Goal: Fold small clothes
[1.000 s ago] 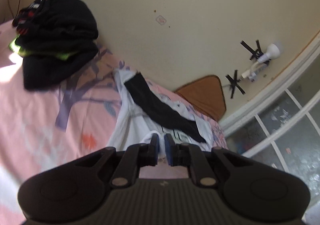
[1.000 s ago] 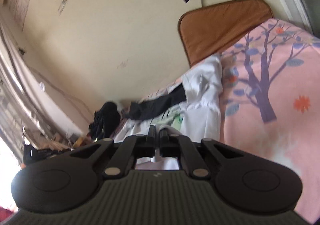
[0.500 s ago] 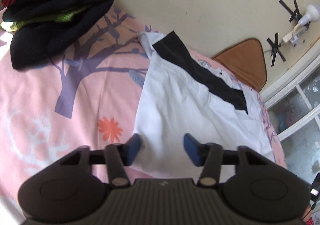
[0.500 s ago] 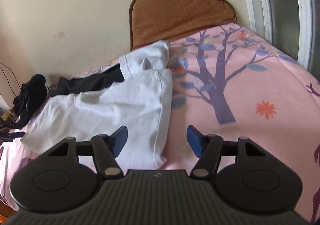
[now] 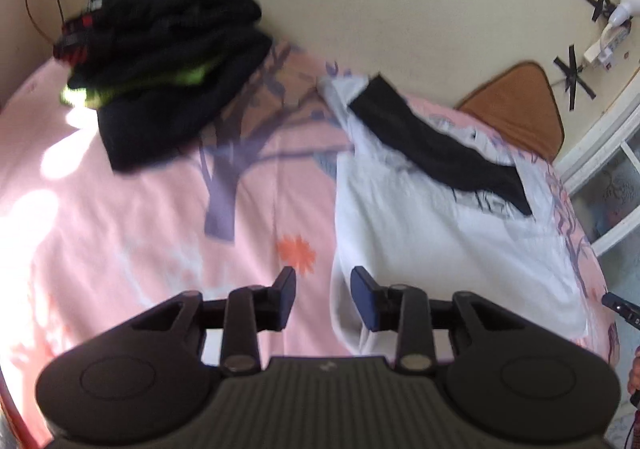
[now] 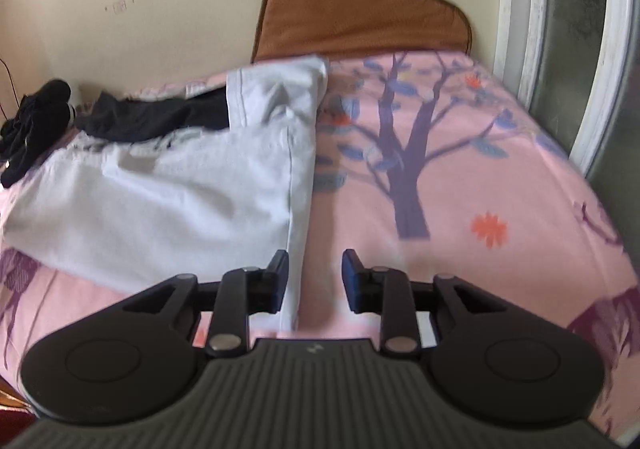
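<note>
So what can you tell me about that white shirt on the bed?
The white shirt looks like soft cotton with stitched hems. It lies spread out, a bit rumpled, on the pink tree-print bedsheet. A black cloth lies across its far end. Its near edges sit at the open left tool and right tool; neither grips it.

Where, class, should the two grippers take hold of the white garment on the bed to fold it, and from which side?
Grip the white garment at its near hem, one corner per gripper, coming in from the bed's near side. That hem lies flat and free; the far end carries a black strip. Left gripper and right gripper stand open astride its side edges.
</note>
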{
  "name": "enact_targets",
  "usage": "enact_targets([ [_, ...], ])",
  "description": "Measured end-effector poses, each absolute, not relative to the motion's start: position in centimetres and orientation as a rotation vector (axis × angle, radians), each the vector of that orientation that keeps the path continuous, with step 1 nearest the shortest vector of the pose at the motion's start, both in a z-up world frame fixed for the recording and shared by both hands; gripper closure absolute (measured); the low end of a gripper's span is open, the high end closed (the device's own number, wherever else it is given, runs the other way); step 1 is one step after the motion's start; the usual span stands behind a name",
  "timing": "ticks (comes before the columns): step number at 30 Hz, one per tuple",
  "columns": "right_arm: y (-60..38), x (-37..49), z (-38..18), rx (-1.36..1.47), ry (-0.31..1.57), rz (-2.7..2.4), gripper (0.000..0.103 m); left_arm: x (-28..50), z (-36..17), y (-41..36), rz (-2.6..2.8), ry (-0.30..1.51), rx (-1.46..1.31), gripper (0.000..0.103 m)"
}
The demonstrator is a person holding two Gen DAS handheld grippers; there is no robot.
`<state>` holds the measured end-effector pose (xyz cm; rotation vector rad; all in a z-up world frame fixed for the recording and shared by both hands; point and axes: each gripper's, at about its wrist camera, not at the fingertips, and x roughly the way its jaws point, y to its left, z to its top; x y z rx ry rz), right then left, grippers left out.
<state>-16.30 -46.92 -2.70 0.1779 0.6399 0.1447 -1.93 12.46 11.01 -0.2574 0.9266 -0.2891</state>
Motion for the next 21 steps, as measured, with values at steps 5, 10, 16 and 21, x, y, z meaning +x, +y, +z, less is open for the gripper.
enact_targets([
  [5, -45.2, -10.6, 3.4, 0.111, 0.506, 0.195, 0.067, 4.7, 16.6, 6.7, -0.383, 0.768, -0.111, 0.050],
  [10, -41.4, 1.8, 4.9, 0.101, 0.525, 0.311, 0.047, 15.8, 15.4, -2.5, -0.437, 0.834, -0.016, 0.047],
  [16, -37.0, 15.1, 2.9, 0.095, 0.667, 0.333, 0.035, 26.1, 9.8, -7.3, -0.320, 1.017, 0.062, 0.007],
  [21, -35.5, 21.2, -0.1, 0.082, 0.774, 0.336, 0.033, 28.7, 6.7, -8.1, -0.375, 1.139, 0.076, 0.045],
])
